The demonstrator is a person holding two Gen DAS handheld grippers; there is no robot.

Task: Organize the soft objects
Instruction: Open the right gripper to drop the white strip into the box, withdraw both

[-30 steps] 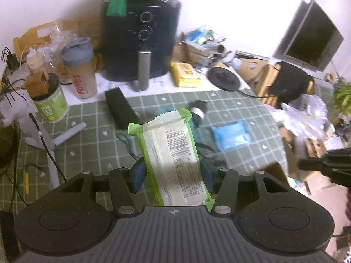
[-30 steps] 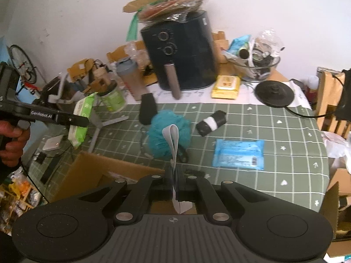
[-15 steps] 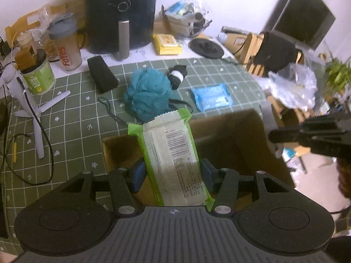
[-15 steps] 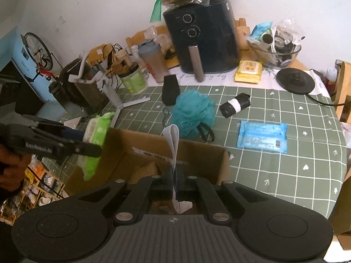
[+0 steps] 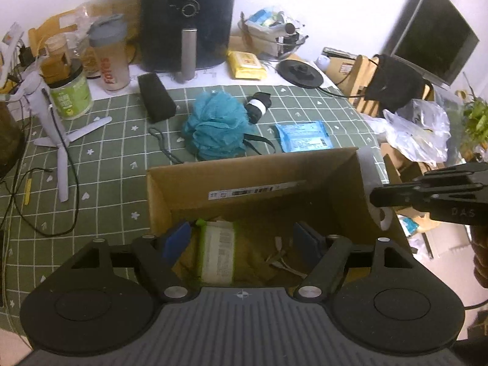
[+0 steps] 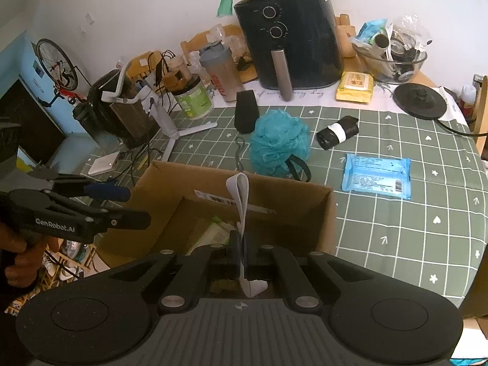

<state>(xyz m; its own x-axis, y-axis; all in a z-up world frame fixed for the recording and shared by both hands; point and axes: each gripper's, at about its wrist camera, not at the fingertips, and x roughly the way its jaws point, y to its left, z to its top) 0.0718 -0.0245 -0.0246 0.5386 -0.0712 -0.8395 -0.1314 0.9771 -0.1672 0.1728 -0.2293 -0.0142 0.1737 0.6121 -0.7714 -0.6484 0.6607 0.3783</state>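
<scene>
A green-edged wipes pack lies inside the open cardboard box, below my left gripper, which is open and empty above the box. My right gripper is shut on a white elastic band and holds it upright over the box. It also shows at the right edge of the left wrist view. A teal bath pouf, a blue wipes pack and a black roll lie on the green checked tablecloth beyond the box.
A black air fryer, a shaker bottle, a green jar, a yellow wipes pack, a black case and a white tripod stand at the back. Cables trail at the left.
My left gripper opened over the box and the green-edged wipes pack dropped inside. My right gripper still holds the white band and has moved closer over the box.
</scene>
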